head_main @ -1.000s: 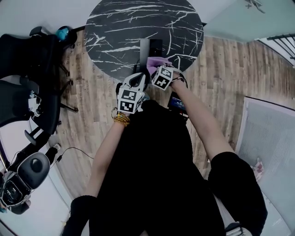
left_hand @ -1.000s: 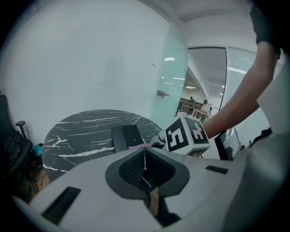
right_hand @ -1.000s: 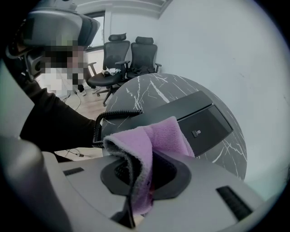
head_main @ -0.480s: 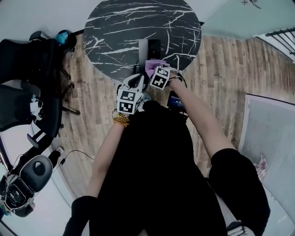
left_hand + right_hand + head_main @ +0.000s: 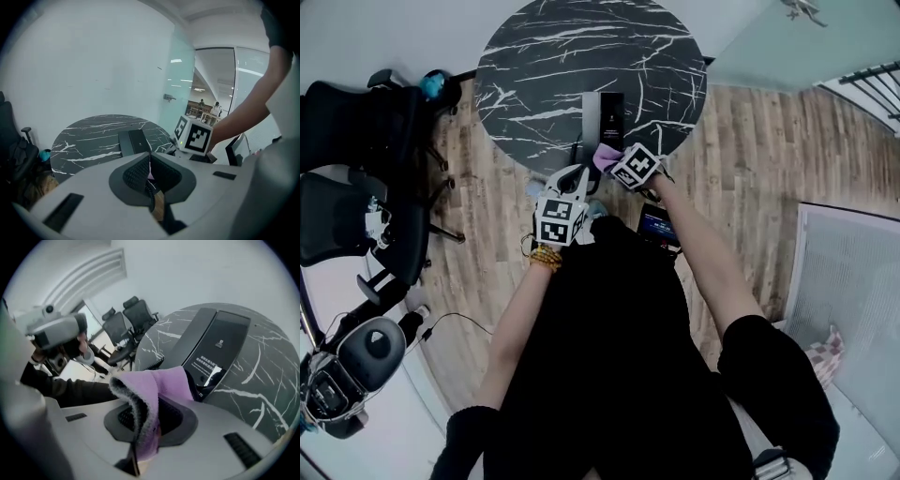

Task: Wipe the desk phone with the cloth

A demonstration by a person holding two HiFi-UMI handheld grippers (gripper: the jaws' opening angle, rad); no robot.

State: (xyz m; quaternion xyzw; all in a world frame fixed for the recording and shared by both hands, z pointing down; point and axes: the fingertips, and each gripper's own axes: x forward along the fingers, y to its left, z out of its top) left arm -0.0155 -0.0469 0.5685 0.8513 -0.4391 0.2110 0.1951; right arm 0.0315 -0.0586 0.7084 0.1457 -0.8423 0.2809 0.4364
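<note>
1. Left gripper (image 5: 562, 217). Held over the near edge of the table (image 5: 534, 84), level with the person's waist. In its own view the jaws are pressed together with nothing between them (image 5: 149, 161). Place against the table much as it was a second ago; it takes no part in the work.

2. Phone (image 5: 609, 111). Dark and flat, lying on the table toward the near side, just ahead of both grippers. In the right gripper view its glossy face (image 5: 215, 348) fills the ground straight beyond the jaws. Not moved over the last second.

3. Cloth (image 5: 607, 155). Purple and fleecy. Pinched in the right gripper with a fold standing up over the jaws (image 5: 150, 394). It has shifted from the phone's near right corner to sit square at its near end. Whether it touches the phone cannot be told.

4. Right gripper (image 5: 636, 166). Jaws clamped on the cloth (image 5: 157, 416). Its marker cube has turned since a second ago.

Reading: the change is a re-aiming, not a stroke. The wipe itself appears yet to begin, with the cloth lined up for a pass along the phone.
</note>
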